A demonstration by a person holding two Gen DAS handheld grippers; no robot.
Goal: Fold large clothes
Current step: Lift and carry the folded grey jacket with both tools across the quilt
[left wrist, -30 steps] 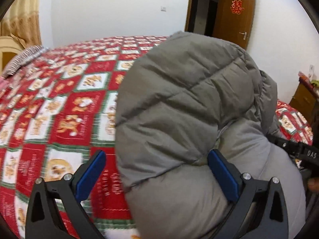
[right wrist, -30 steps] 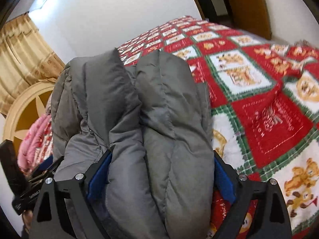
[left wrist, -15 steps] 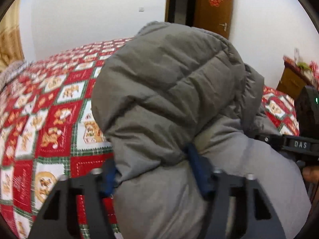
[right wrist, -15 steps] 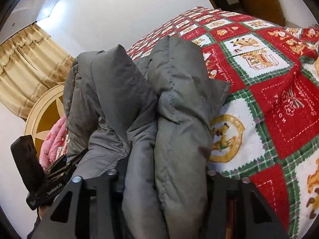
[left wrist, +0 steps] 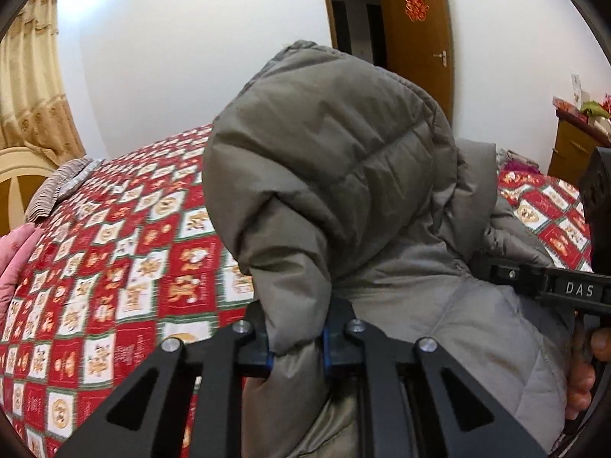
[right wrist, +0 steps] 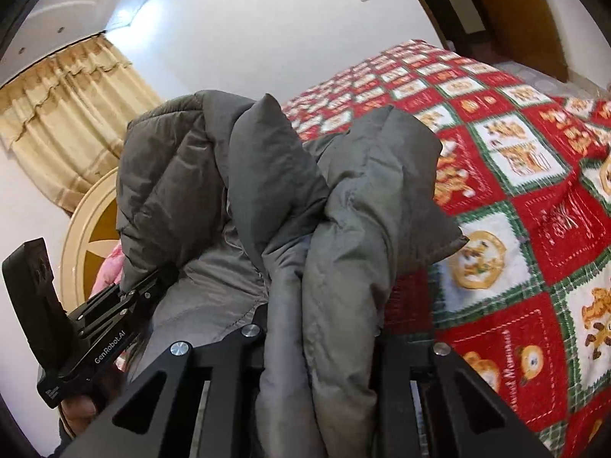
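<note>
A large grey puffer jacket (left wrist: 343, 175) fills both views, bunched and lifted above the bed. My left gripper (left wrist: 296, 347) is shut on a thick fold of it. My right gripper (right wrist: 320, 343) is shut on another bunched fold of the same jacket (right wrist: 343, 210). The right gripper also shows at the right edge of the left wrist view (left wrist: 553, 286), against the jacket's far side. The left gripper shows at the lower left of the right wrist view (right wrist: 110, 320). Most of the pads are hidden by the fabric.
A bed with a red, white and green patchwork quilt (left wrist: 126, 252) lies below the jacket; the quilt also shows in the right wrist view (right wrist: 534, 229). A striped pillow (left wrist: 61, 187) and pink bedding (left wrist: 15, 252) lie near the headboard (right wrist: 88, 236). A wooden door (left wrist: 416, 38) and a dresser (left wrist: 573, 145) stand behind.
Both grippers have gone from open around the jacket to shut on folds of it. The jacket has been lifted up off the quilt and both views have tilted upward.
</note>
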